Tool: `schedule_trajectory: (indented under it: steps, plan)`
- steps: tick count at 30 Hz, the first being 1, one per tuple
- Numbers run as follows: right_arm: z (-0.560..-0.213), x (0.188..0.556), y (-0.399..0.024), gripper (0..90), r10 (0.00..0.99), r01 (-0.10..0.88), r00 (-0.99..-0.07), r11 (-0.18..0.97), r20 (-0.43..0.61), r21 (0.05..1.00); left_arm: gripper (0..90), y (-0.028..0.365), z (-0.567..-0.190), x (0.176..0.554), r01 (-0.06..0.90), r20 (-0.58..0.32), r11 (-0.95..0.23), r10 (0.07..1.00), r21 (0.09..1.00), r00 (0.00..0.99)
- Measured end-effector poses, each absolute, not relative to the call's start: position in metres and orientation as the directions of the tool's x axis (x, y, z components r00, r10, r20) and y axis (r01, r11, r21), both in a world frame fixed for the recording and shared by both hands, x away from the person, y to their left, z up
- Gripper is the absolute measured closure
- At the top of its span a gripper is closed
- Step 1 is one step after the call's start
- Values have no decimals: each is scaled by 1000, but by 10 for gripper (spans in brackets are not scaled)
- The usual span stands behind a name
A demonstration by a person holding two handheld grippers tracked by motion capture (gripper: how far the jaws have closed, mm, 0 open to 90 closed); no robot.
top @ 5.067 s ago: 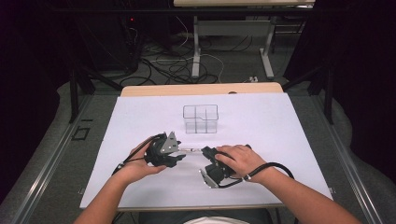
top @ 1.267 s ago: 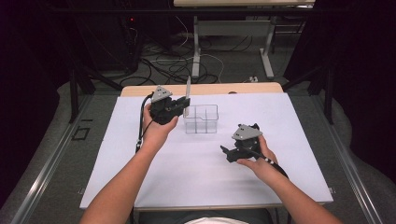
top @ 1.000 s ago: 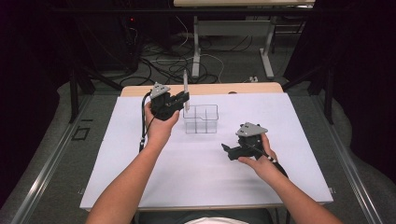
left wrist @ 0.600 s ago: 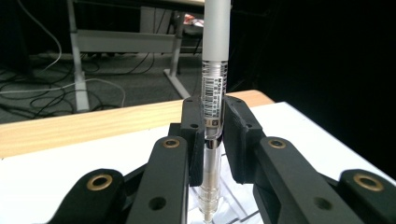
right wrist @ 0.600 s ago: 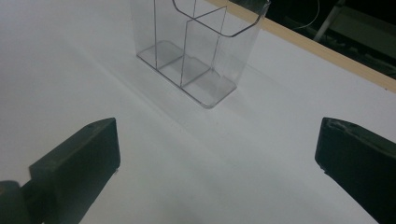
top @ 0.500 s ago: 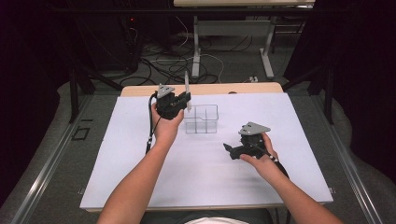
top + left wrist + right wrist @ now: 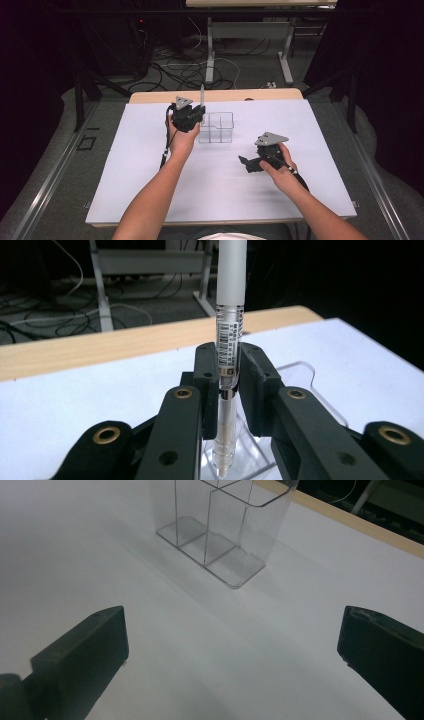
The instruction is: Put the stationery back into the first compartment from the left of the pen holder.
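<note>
The table (image 7: 150, 190) lies white and bare below both sets of jaws. Ahead of the right gripper (image 7: 232, 645), well beyond its tips, stands the clear box (image 7: 220, 525), compartments empty; those jaws gape wide and hold nothing. The left gripper (image 7: 227, 382) is the nearer hand, sitting at the box's left edge, jaws clamped on the pen (image 7: 227, 340). The pen stands upright between them, long axis vertical, tip pointing down just over the box's rim below the jaws. My read: a straight drop puts it in, provided the tip clears the divider
</note>
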State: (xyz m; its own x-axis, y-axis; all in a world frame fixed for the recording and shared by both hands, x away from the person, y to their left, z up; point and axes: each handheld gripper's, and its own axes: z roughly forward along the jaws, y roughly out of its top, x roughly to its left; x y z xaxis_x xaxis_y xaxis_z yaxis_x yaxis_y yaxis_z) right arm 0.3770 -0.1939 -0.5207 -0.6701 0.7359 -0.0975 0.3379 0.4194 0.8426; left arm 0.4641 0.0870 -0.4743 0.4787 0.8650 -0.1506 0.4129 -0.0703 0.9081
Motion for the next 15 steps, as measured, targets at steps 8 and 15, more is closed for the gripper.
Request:
schedule_trajectory:
  steps: [8,15]
  plan:
    - [-522,376,-193,0,731,343,-675,431,-100,834,790,87,-491,466,453,-155,-85,871,887,467]
    - [-524,377,-191,0,722,339,-685,436,-99,834,789,88,-496,466,467,-152,-99,870,879,469]
